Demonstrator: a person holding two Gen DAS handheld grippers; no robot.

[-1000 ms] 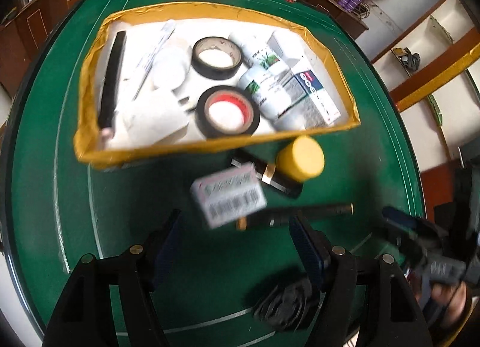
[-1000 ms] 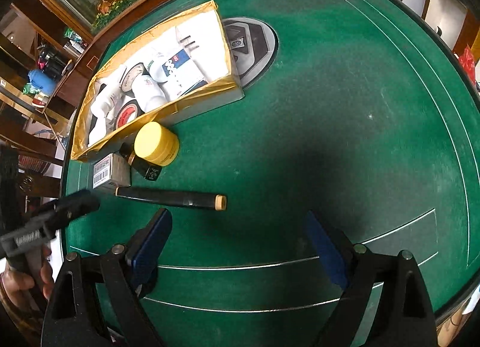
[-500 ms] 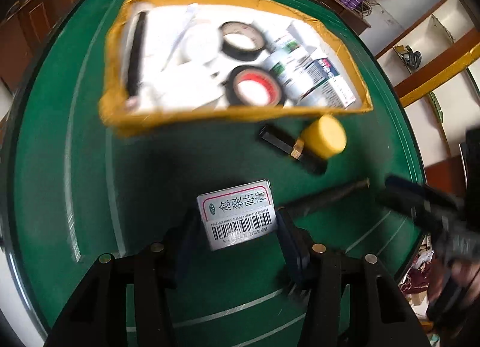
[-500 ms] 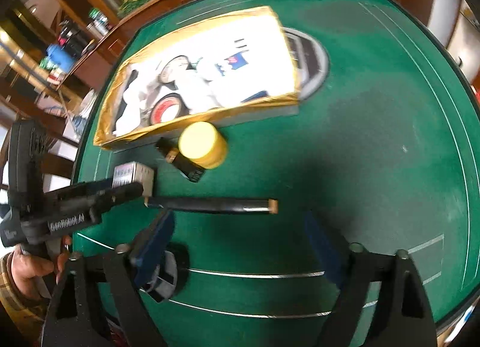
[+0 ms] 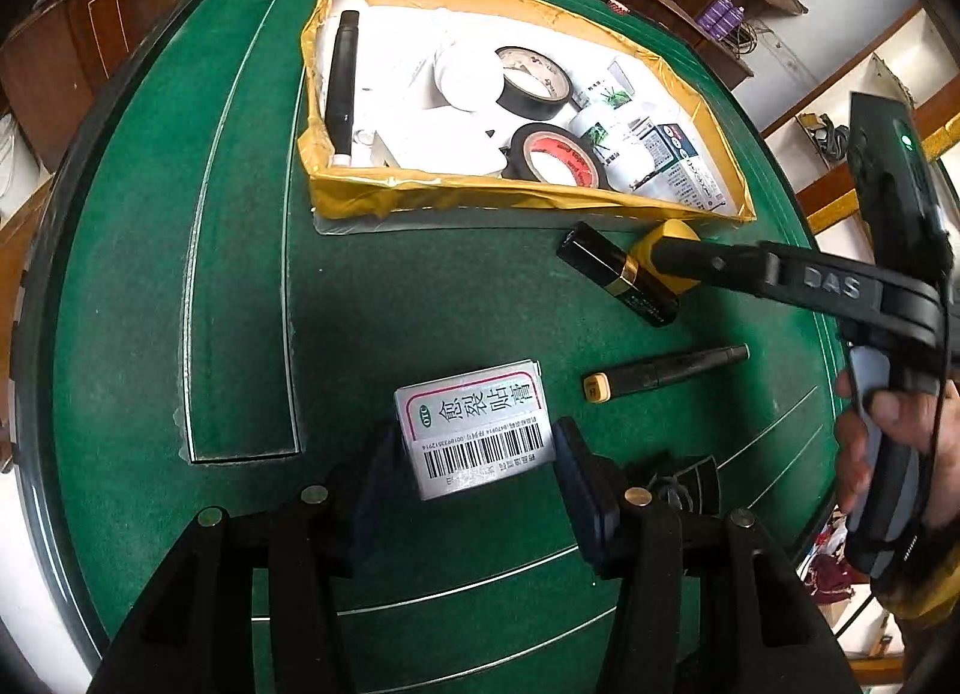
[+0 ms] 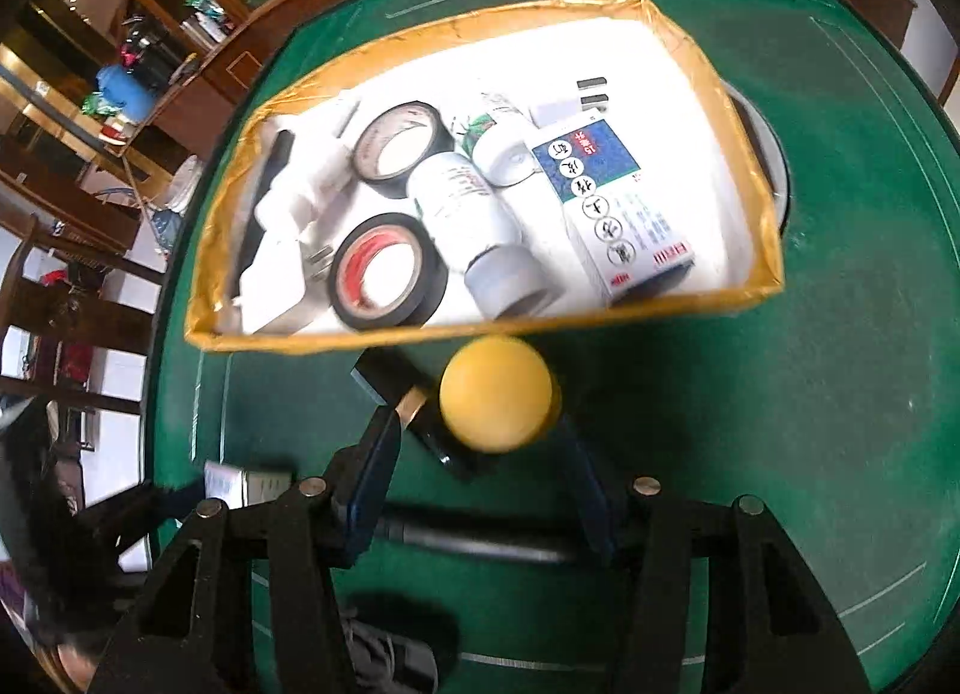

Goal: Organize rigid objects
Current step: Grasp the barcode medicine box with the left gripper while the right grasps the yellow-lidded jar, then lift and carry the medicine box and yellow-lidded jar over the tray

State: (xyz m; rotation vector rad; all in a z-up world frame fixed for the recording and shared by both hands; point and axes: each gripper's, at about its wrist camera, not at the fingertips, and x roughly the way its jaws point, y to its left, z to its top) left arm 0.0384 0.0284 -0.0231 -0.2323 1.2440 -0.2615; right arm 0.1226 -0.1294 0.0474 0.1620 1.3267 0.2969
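Note:
My left gripper (image 5: 477, 460) is shut on a silver box with a barcode (image 5: 477, 427), held just above the green table. My right gripper (image 6: 480, 454) has its fingers around a yellow-capped jar (image 6: 495, 391) in front of the yellow-rimmed box (image 6: 480, 331); it is blurred and I cannot tell if the pads press it. The jar also shows in the left wrist view (image 5: 663, 250) behind the right gripper's arm. A black tube with a gold band (image 5: 618, 280) lies beside the jar. A black pen (image 5: 666, 373) lies on the table.
The yellow-rimmed box (image 5: 420, 196) holds two tape rolls (image 5: 555, 153), white bottles (image 6: 462, 202), a blue and white carton (image 6: 606, 202), a black stick (image 5: 342, 81) and white pieces. A round black plate (image 6: 768, 159) sits behind it. The wooden table rim curves around.
My left gripper closed on the silver box and lifted it back. My right gripper moved forward from the pen area to straddle the yellow-capped jar near the box.

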